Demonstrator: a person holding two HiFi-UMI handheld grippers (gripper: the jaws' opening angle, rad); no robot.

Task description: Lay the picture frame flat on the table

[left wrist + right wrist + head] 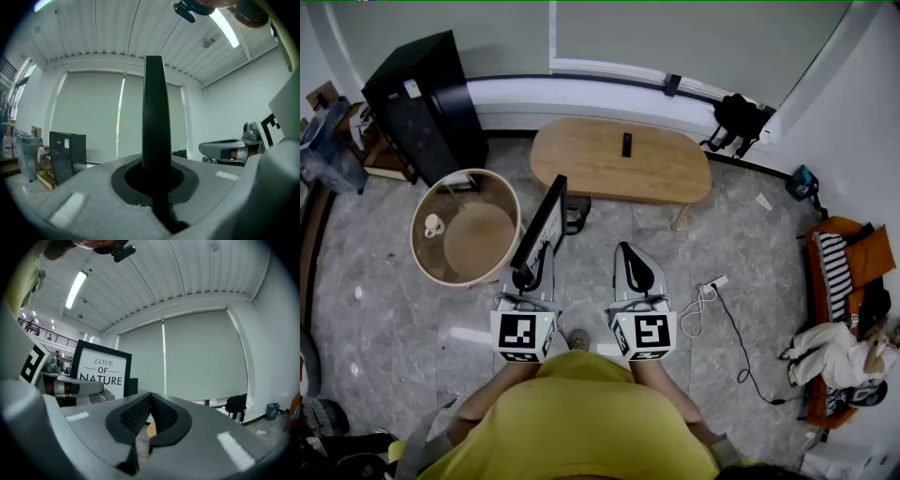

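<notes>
So far the left gripper point(532, 267) clamps the upright picture frame point(546, 220), the right gripper point(628, 253) is closed on nothing, and laying it flat on the table point(581, 159) ahead remains.

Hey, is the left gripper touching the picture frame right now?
Touching. In the left gripper view, the left gripper has its fingers shut on the black edge of the picture frame.

Matt black picture frame point(542, 225) around a smooth white print, pale smooth wood oval table point(675, 178), glossy grey marbled floor point(394, 309), matt grey plastic right gripper point(150, 408) with black ribbed rubber pads point(133, 414)
</notes>
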